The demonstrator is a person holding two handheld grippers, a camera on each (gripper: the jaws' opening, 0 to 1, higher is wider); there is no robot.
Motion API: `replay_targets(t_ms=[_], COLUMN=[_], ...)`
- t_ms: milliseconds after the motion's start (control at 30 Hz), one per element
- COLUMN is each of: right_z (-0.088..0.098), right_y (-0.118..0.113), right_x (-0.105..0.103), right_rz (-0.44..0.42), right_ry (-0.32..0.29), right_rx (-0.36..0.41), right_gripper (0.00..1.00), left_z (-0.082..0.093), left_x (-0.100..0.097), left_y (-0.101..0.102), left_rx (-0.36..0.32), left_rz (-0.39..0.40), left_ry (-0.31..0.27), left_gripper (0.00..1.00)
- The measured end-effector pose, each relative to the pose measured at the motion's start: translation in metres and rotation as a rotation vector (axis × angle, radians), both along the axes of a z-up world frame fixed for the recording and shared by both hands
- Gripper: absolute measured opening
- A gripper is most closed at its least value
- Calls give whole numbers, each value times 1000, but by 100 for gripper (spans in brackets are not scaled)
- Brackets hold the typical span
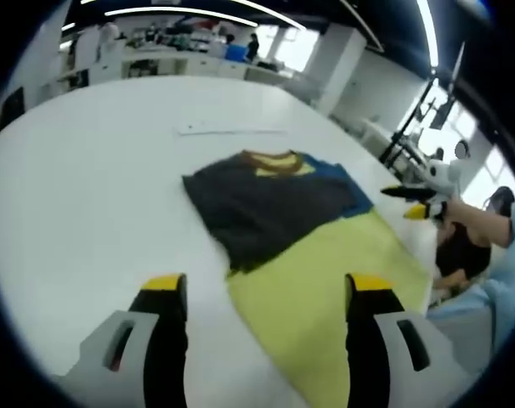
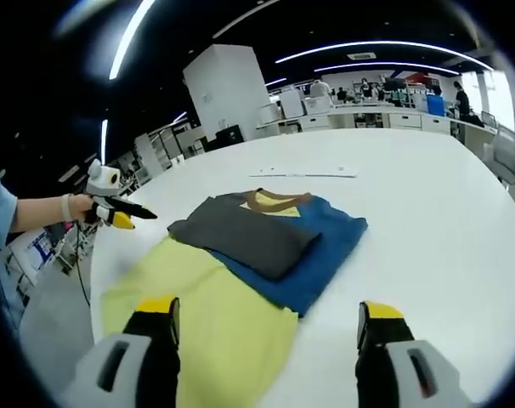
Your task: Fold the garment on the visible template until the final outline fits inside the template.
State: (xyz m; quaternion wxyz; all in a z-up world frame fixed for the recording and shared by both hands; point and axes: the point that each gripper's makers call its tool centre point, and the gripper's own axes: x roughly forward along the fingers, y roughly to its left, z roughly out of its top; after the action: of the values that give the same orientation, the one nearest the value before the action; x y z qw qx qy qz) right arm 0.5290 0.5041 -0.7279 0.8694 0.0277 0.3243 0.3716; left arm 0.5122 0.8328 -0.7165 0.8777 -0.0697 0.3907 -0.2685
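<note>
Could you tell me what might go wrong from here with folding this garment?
1. The garment is only partly folded, and its yellow-green lower part lies spread toward the table edge, so it might slide off.
2. Both grippers, left and right, hover open; a one-sided grab may undo the grey fold.

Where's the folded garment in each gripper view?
Left gripper view: folded garment sits at centre, its grey panel facing the camera, overlapping the far end of the yellow template.
Right gripper view: garment is at centre, blue layer showing on its right.
Shared landmark: brown collar at the far edge.
</note>
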Motion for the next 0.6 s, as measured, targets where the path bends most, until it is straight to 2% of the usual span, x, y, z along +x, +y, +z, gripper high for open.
replay_targets(t_ms=[267, 400, 600], right_z=[3, 6, 3], right_y=[-11, -14, -20], right_x=[-19, -36, -65], right_rz=[-14, -12, -3], right_ry=[3, 10, 33], right_rx=[7, 20, 25], right_gripper=[86, 85, 85], left_z=[2, 3, -6], left_x=[-31, -50, -83], left_y=[-7, -12, -10], left_rx=[-20, -52, -69], left_rz=[15, 34, 60], left_ry=[-3, -5, 20], left_gripper=[72, 72, 70])
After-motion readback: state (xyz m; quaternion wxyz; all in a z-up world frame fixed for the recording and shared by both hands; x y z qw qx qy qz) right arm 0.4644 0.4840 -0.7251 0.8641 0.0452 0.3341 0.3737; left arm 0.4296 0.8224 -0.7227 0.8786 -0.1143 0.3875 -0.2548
